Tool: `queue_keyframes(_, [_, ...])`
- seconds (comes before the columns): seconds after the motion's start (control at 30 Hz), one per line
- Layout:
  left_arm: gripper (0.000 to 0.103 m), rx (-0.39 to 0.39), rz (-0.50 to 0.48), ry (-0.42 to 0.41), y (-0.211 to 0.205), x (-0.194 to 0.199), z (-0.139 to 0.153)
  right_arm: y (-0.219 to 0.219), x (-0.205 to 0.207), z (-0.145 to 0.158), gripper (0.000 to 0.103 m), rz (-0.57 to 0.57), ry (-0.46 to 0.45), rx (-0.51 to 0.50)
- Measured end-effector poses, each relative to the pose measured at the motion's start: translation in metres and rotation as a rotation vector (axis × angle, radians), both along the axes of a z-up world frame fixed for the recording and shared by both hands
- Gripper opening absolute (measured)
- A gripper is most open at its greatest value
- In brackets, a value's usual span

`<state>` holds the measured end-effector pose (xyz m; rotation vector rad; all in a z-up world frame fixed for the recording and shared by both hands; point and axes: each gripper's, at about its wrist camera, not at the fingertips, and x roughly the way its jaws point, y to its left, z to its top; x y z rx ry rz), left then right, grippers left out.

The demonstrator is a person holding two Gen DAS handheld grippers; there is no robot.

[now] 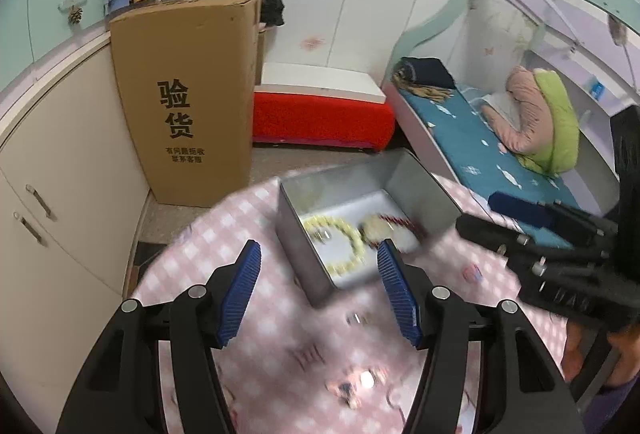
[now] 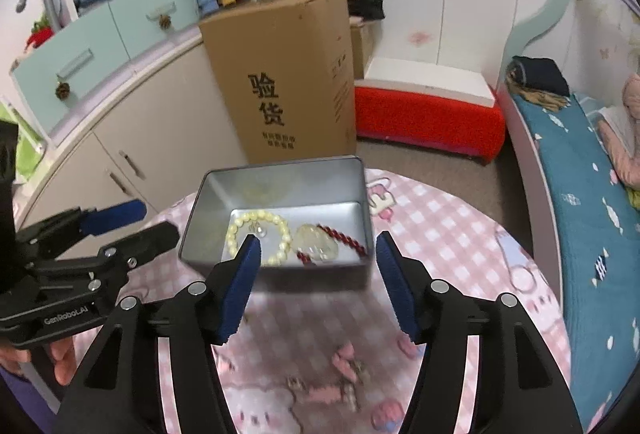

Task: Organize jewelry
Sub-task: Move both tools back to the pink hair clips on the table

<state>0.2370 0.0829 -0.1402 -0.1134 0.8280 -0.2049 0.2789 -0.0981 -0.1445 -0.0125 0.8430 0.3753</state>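
the small bits (image 2: 348, 382) low in the frame on the pink checked cloth (image 2: 440, 226) are too blurry to name or count, and the left wrist view is smeared in the middle. the cloth covers a round table. behind it stand 1 big brown cardboard box (image 2: 288, 82), 1 red bench (image 2: 428, 122) and a bed with a blue sheet (image 2: 580, 194) at the right edge. 1 silver tin box (image 2: 276, 274) sits mid-frame on the cloth. inside it lie 1 cream bead bracelet (image 2: 260, 234), 1 red bead string (image 2: 344, 238) and 1 pale clear charm (image 2: 316, 242). the left gripper (image 1: 318, 286) is wide apart and holds nothing. the right gripper (image 2: 318, 282) is wide apart too, empty, just in front of the tin.
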Motion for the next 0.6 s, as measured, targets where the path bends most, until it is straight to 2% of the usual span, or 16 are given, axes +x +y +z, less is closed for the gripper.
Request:
queue_keyframes(0.2, [0.059, 0.036, -0.044, 0.051, -0.013, -0.042, -0.033, -0.036, -0.042, -0.02, 0.065, -0.063, 0.014, 0.02])
queue_keyframes(0.37, [0.057, 0.038, -0.042, 0.12, -0.021, -0.054, -0.064, -0.045, -0.064, -0.045, 0.065, -0.098, 0.048, 0.028])
queue_keyframes(0.47, [0.057, 0.068, -0.033, 0.124, -0.024, -0.058, -0.072, -0.044, -0.075, -0.054, 0.065, -0.098, 0.062, 0.039])
queue_keyframes(0.53, [0.056, 0.05, -0.037, 0.129, -0.022, -0.059, -0.075, -0.042, -0.079, -0.058, 0.065, -0.096, 0.062, 0.038])
queue_keyframes(0.6, [0.041, 0.069, -0.031, 0.122, -0.022, -0.059, -0.077, -0.037, -0.082, -0.062, 0.065, -0.093, 0.063, 0.036])
